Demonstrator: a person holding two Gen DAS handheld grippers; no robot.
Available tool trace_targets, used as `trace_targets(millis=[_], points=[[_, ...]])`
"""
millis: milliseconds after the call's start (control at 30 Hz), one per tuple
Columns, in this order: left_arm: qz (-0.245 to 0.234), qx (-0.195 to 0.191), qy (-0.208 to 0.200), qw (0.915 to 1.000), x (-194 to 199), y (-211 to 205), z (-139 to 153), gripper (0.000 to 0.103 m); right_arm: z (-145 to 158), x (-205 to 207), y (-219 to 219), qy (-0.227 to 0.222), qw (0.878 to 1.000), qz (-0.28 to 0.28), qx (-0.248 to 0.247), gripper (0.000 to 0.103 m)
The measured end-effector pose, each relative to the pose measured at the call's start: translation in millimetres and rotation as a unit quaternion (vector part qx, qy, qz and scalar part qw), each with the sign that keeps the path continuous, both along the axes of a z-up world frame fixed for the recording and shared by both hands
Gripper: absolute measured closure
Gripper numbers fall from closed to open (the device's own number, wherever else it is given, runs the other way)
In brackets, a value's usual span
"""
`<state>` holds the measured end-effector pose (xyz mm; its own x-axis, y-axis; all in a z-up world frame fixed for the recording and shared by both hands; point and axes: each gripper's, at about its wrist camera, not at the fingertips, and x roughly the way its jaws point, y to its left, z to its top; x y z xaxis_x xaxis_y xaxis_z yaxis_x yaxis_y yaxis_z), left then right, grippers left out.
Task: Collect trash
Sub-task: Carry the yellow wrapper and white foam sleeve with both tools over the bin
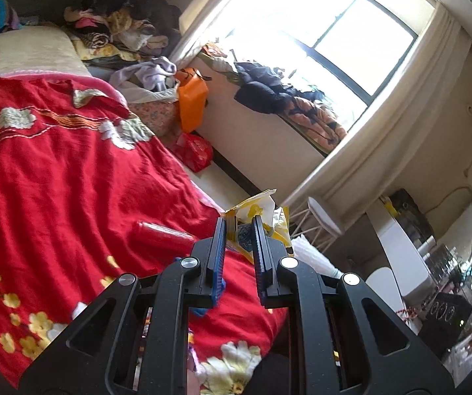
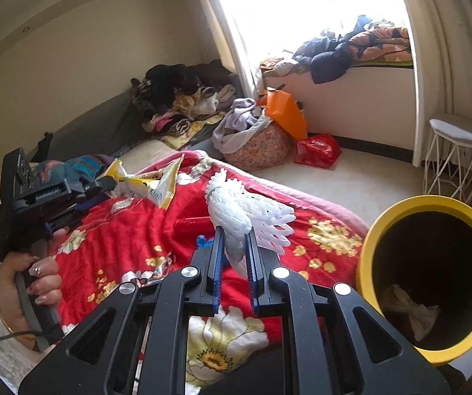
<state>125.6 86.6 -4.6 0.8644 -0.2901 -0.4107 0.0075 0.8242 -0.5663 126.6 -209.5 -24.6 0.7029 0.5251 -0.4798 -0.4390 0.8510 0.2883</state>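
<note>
My left gripper [image 1: 241, 222] is shut on a crumpled yellow and white snack wrapper [image 1: 255, 212] and holds it above the red bedspread [image 1: 71, 171]. The wrapper [image 2: 147, 186] and the left gripper [image 2: 109, 182] also show in the right wrist view. My right gripper [image 2: 234, 233] is shut on a white foam fruit net [image 2: 242, 207], held above the bed. A yellow trash bin [image 2: 397, 207] with a dark inside stands to the right of it, with crumpled paper [image 2: 410, 309] at the bottom. A red cylinder [image 1: 160, 233] lies on the bedspread, and a blue scrap [image 2: 203, 242] lies next to it.
Clothes are piled at the bed's far end [image 2: 176, 98]. A floral basket [image 2: 255, 148], an orange bag [image 2: 285, 112] and a red bag [image 2: 318, 149] sit on the floor by the window seat. A white stool [image 2: 453, 151] stands right. A cluttered dresser [image 1: 440, 263] is nearby.
</note>
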Motion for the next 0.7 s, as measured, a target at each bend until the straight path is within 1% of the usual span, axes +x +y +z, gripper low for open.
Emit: trace_targets(millis=[233,700], points=[[-0.026,0.003,0.001,0.9996,3,-22,1,0.092,5,0,-23,-0.007,1.0,-0.029,0.008,0.091],[-0.072,0.02,0.005,0.9972,11,-64,0,0.092,5,1,-67,-0.007,0.995,-0.093,0.025,0.091]])
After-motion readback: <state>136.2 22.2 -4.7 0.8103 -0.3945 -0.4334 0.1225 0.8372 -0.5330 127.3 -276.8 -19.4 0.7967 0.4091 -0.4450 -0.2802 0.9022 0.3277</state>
